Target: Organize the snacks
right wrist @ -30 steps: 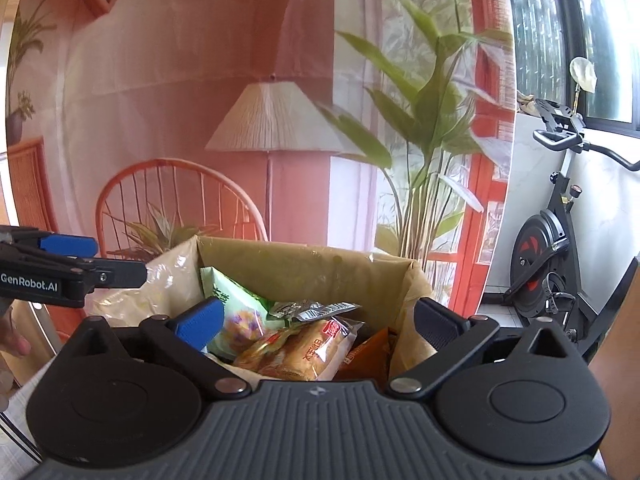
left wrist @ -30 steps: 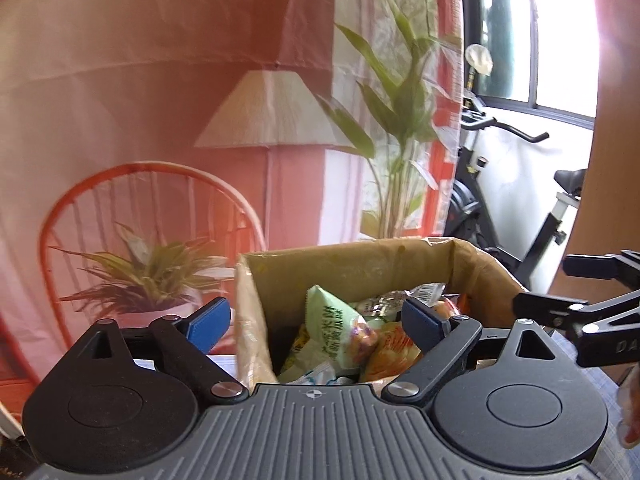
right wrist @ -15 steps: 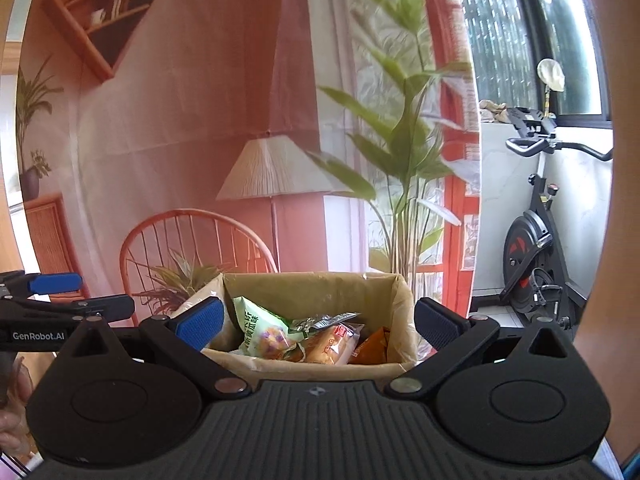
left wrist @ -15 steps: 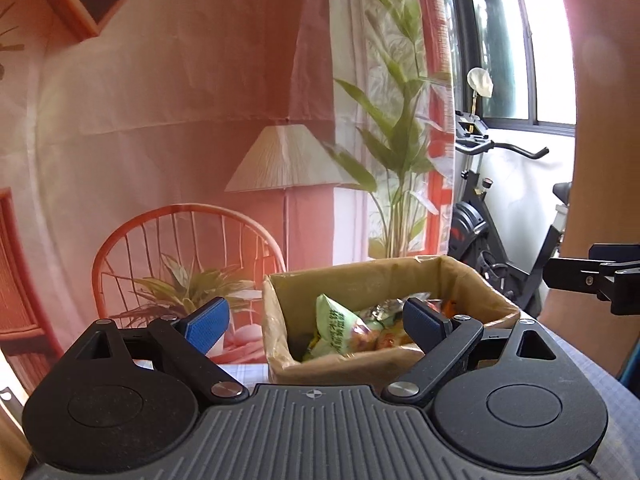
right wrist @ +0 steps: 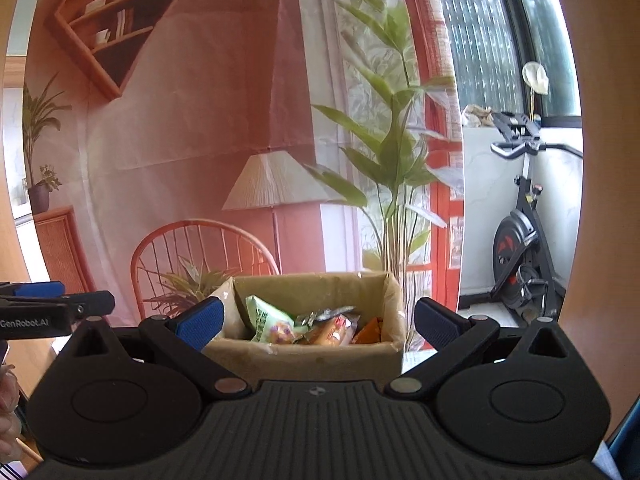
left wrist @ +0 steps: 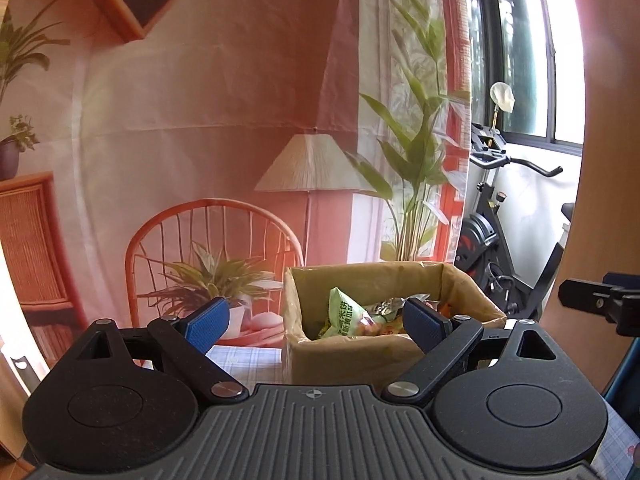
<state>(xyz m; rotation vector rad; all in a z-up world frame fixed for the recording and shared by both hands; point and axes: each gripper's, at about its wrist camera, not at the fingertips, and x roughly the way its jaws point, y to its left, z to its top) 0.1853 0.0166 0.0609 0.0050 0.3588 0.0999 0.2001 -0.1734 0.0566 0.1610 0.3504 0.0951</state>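
Observation:
A brown cardboard box [left wrist: 344, 360] [right wrist: 304, 358] stands on the checked tablecloth [left wrist: 248, 360], holding several snack packets. Among them are a green packet [left wrist: 344, 314] [right wrist: 266, 316], a silver wrapper [right wrist: 328, 314] and an orange packet [right wrist: 370, 328]. My left gripper [left wrist: 318, 322] hangs open and empty, drawn back from the box's near wall. My right gripper [right wrist: 318, 322] is likewise open and empty in front of the box. Each gripper shows at the edge of the other's view.
A printed backdrop [left wrist: 224, 120] showing a lamp, chair and plants hangs right behind the box. An exercise bike [right wrist: 520, 248] stands by the window at the right. A hand [right wrist: 8, 408] shows at the left edge of the right wrist view.
Both grippers have pulled back and up from the box, which now looks smaller and farther off. Both stayed open and empty.

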